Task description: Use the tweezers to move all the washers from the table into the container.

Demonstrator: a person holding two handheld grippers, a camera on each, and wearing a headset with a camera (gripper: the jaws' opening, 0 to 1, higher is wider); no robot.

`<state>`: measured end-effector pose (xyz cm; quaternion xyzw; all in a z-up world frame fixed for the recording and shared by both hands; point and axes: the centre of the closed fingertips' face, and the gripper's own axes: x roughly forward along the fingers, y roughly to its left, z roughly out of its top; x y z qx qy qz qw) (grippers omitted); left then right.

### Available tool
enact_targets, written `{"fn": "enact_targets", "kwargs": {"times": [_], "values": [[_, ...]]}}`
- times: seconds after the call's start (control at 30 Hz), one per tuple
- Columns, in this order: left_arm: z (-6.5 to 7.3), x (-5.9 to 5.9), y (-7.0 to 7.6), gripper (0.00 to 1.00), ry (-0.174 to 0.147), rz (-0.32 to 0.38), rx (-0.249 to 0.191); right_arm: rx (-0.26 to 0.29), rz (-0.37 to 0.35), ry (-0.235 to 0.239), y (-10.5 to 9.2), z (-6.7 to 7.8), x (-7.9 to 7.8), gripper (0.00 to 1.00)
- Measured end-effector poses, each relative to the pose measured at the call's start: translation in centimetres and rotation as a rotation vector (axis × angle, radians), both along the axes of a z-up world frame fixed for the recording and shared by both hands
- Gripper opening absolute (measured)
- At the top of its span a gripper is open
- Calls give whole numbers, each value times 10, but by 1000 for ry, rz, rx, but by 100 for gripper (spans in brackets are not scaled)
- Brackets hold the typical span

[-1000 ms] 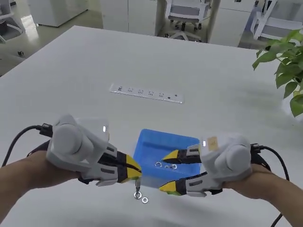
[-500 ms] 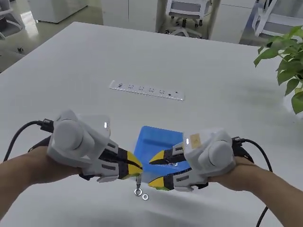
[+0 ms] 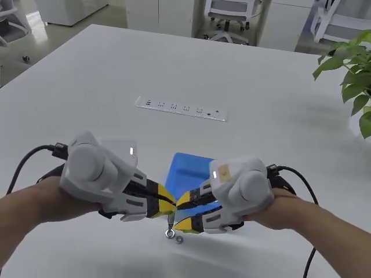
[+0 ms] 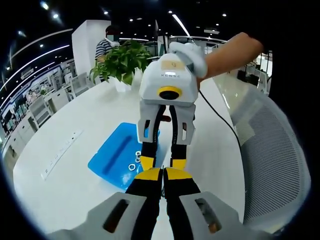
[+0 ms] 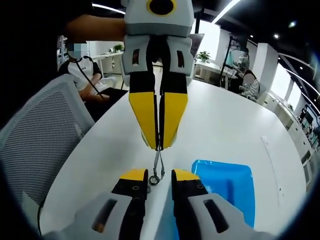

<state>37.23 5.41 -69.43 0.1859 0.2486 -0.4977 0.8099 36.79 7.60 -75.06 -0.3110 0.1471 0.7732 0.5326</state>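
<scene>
The left gripper (image 4: 162,173) is pinching thin metal tweezers (image 5: 158,162), tips touching one of two silver ring washers (image 3: 169,234) lying on the white table (image 3: 243,87) (beside one blue plastic tray (image 3: 184,165)); the right gripper (image 5: 160,176) is gaping.

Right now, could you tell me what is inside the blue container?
A few washers lie inside the blue container. The right gripper covers its near part, so any there are hidden.

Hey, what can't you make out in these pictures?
Head view: the right hand-held gripper hides much of the blue container and its contents.
Head view: tweezers too small to tell whether they grip the washer.
Left gripper view: the container's washers too small to count.
</scene>
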Motion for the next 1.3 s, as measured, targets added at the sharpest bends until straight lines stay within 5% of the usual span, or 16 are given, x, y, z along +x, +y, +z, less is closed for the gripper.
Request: {"fn": "enact_targets", "kwargs": {"times": [1.3], "values": [[3, -1, 0, 6, 1, -10, 13, -60, 58, -30, 5, -7, -4, 8]]}}
